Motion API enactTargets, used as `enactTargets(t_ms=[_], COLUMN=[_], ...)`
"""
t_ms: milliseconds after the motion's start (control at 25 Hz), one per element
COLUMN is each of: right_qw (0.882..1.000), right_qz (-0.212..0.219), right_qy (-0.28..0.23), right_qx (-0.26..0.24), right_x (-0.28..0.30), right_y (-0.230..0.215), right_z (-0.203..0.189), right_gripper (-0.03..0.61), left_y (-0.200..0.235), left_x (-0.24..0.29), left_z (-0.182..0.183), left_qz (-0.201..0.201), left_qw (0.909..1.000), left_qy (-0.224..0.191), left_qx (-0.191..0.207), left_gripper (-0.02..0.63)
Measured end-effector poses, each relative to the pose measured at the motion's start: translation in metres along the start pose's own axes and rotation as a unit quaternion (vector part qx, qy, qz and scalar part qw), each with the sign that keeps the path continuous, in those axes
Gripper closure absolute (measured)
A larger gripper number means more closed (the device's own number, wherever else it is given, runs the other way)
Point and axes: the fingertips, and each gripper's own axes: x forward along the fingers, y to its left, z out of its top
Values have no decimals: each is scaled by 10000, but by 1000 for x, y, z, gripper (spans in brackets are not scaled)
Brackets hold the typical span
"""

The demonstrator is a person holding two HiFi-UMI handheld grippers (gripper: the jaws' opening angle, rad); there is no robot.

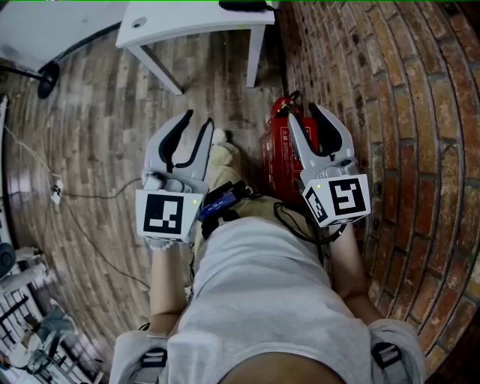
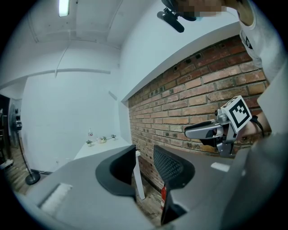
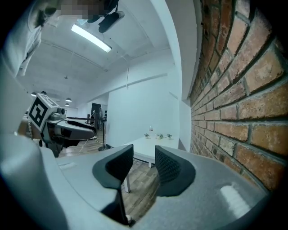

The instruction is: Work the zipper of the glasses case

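Beside the brick wall point(image 1: 405, 112), the person stands on a wood-plank floor point(image 1: 90, 112) with a gripper in each hand. Both grippers point ahead, nearly level, side by side and apart from each other.

The left gripper point(image 1: 197, 120) has its jaws parted. Its own view shows only the floor and a table leg through the gap, and neither pad presses on anything. The right gripper point(image 1: 302, 112), nearer the wall, also has its jaws parted with nothing between them.

A red fire extinguisher point(image 1: 279, 150) sits on the floor against the wall, under the right gripper as the head view shows it. Ahead of both grippers stands a white table point(image 1: 195, 26), with little potted plants point(image 3: 160, 135) at its far end. A dark thing point(image 1: 244, 5) on the table is cut off by the frame, and too little of it shows to name it.

No view shows the glasses case clearly, so where it lies relative to either gripper cannot be told.
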Motion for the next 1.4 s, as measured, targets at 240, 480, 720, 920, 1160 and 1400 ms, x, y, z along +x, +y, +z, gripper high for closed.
enactTargets(t_ms=[240,480,720,920,1160,1400], right_qw=[9998,9990,9972,9962,9952,9937], right_qz=[-164,-378,-657,-785,-909,-1012], right_qy=[81,240,349,388,350,458], right_qx=[-50,-49,-28,29,129,177], right_x=[29,78,121,152,173,202], right_y=[-19,-37,-58,-69,-78,-85], right_z=[-2,8,9,10,3,0], right_gripper=[428,428,428,428,428,431], left_y=[18,54,86,110,122,148], left_x=[39,89,140,168,190,215], left_z=[1,0,0,2,-6,-16], left_qz=[-174,-486,-795,-928,-1086,-1200], left_qw=[9998,9988,9968,9955,9936,9920], left_qy=[-70,62,88,92,132,221], left_qx=[-11,6,51,152,280,315], left_gripper=[491,491,491,491,489,488])
